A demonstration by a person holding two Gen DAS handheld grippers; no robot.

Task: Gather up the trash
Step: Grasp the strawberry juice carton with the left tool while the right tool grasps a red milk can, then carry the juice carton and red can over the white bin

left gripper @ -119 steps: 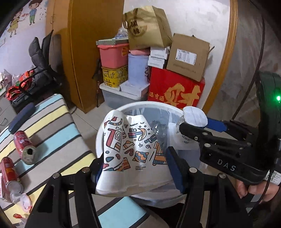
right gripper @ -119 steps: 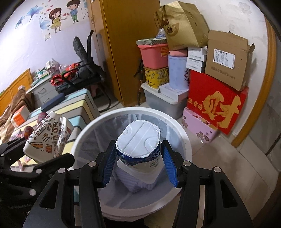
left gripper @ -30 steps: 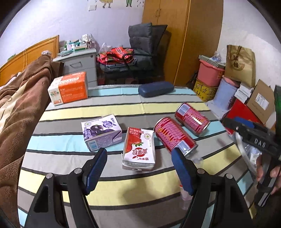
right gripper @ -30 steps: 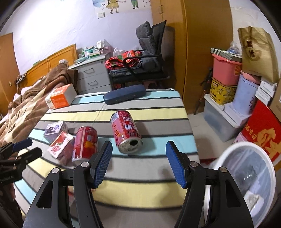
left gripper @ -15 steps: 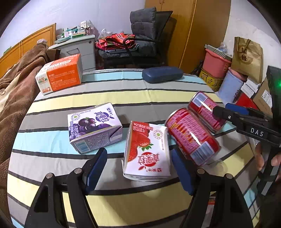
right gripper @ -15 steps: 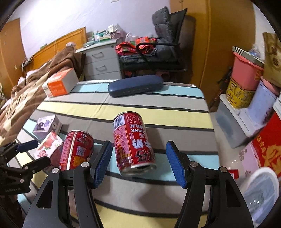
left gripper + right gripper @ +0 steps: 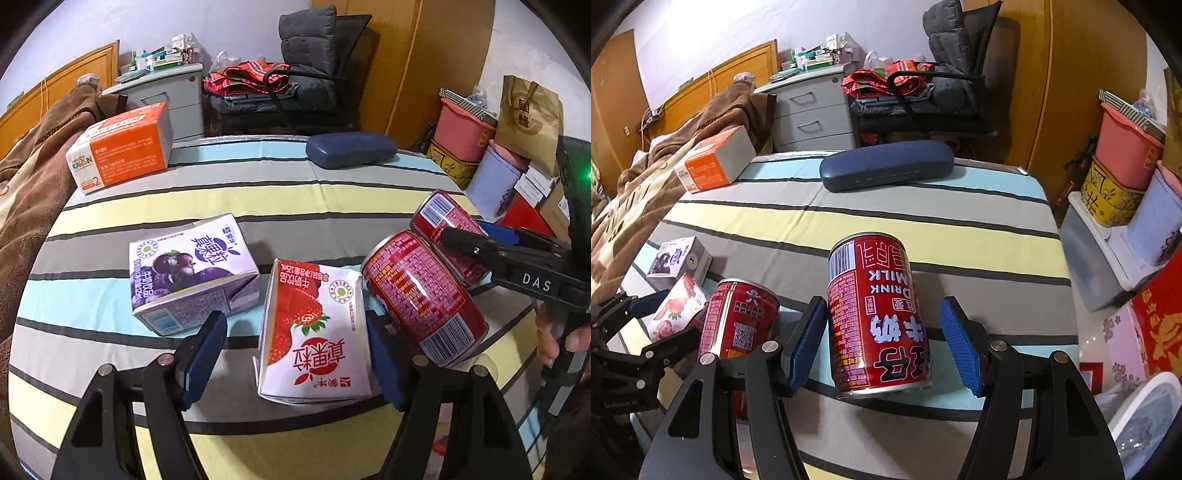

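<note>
On a striped tablecloth (image 7: 295, 192), two hand-held grippers closed in on drink litter awaiting collection. At lower centre of the left wrist view, the left gripper (image 7: 291, 354) had its jaws narrowing around a strawberry milk carton (image 7: 314, 332), the right pad at the carton's edge, the left pad apart from it. At lower centre of the right wrist view, the right gripper (image 7: 882, 343) stood spread on either side of a red milk can (image 7: 879, 314) lying on its side, neither pad visibly pressing it. Nothing had been lifted: a second red can (image 7: 738, 317), at lower left, and a purple grape carton (image 7: 192, 273) also remained on the cloth. A white bin (image 7: 1145, 417) showed only as a rim at the lower right edge, its contents unclear. Whether the orange box (image 7: 122, 147) and blue case (image 7: 886, 166) farther back counted as trash could not be judged.
</note>
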